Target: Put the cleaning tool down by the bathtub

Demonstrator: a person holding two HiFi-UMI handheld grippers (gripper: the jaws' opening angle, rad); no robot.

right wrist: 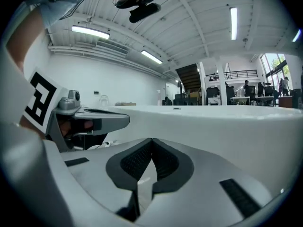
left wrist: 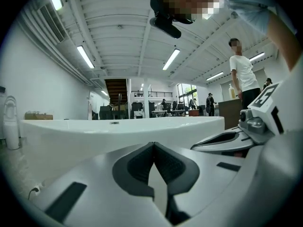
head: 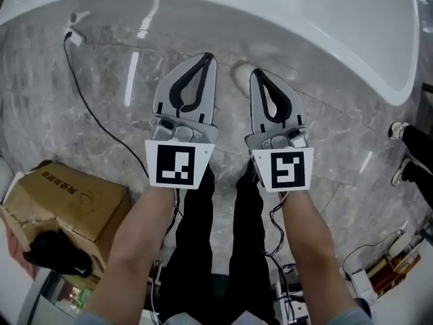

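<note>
A person stood on the grey marble floor [head: 101, 93] facing the white bathtub [head: 284, 19], holding the left gripper [head: 206, 58] and the right gripper [head: 258, 74] side by side and level, tips pointed at the tub wall. Both grippers were closed pad to pad with nothing between them, as each gripper's own view confirmed.

The cleaning tool could not be seen in any view: not in either gripper, not on the floor by the tub, not on the part of the tub's rim in view. With both grippers empty, the set-down step was not in hand. The tool had either been left out of view or not been fetched, and the pictures did not settle which. If it remained to be placed, the next move would call for finding it, opening one gripper, closing on its handle and lowering it onto the bare floor just beside the tub.

The visible part of the tub's inside looked empty. A torn cardboard box [head: 74, 195] sat at the person's left, with a black object [head: 57, 252] at its open end; whether it lay inside was unclear. A black cable [head: 88, 107] trailed across the floor from a white plug [head: 73, 37].
</note>
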